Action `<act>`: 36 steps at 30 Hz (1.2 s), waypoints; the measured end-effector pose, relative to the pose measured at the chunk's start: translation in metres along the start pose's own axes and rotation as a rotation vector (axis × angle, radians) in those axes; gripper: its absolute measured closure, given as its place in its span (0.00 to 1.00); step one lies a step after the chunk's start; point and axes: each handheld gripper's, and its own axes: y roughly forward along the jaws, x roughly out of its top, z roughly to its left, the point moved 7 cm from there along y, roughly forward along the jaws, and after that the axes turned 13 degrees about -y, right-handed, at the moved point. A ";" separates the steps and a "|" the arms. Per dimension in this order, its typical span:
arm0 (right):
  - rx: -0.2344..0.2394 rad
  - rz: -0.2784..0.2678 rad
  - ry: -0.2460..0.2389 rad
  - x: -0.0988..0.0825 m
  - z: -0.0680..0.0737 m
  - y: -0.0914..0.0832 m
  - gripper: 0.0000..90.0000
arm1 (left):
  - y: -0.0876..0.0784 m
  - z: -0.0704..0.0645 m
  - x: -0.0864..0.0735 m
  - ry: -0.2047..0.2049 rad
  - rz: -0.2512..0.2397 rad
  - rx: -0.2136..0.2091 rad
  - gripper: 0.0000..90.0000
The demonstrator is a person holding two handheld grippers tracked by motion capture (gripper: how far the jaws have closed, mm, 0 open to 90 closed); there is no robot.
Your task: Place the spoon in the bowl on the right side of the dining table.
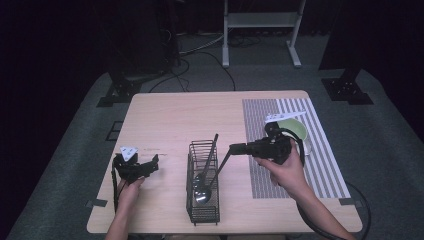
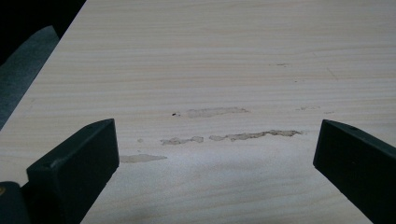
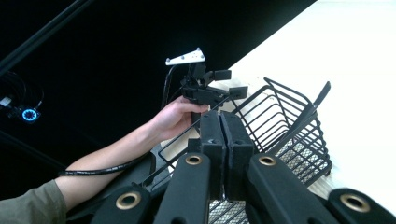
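A black wire basket [image 1: 192, 205] stands on the table's front middle with metal spoons [image 1: 202, 194] lying in it and one dark handle [image 1: 215, 144] sticking up. My right gripper [image 1: 232, 148] hovers just right of the basket, its jaws pressed together [image 3: 222, 126] on the thin black handle [image 1: 221, 166] of a utensil that slants down into the basket. My left gripper [image 1: 152, 166] rests at the table's left, open, with bare wood between its jaws [image 2: 215, 154]. The right gripper view also shows it [image 3: 231, 83] beyond the basket [image 3: 299, 140].
A striped placemat [image 1: 320, 165] covers the table's right side, with a green cup [image 1: 295, 129] on it behind my right hand. Pale scuff marks [image 2: 233, 136] lie on the wood ahead of the left gripper. A white stand [image 1: 260, 30] is on the floor beyond the table.
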 end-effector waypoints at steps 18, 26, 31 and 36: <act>-0.021 -0.055 0.032 0.010 -0.006 -0.024 0.98 | 0.000 0.000 0.000 0.006 0.002 0.002 0.00; -0.026 -0.072 0.051 0.010 -0.011 -0.034 0.98 | 0.000 0.000 0.000 0.007 0.002 0.003 0.00; -0.032 -0.079 0.052 0.009 -0.012 -0.039 0.98 | 0.000 -0.001 0.000 0.006 0.002 0.003 0.00; -0.032 -0.089 0.062 0.009 -0.013 -0.045 0.98 | 0.000 -0.001 0.000 0.006 0.001 0.003 0.00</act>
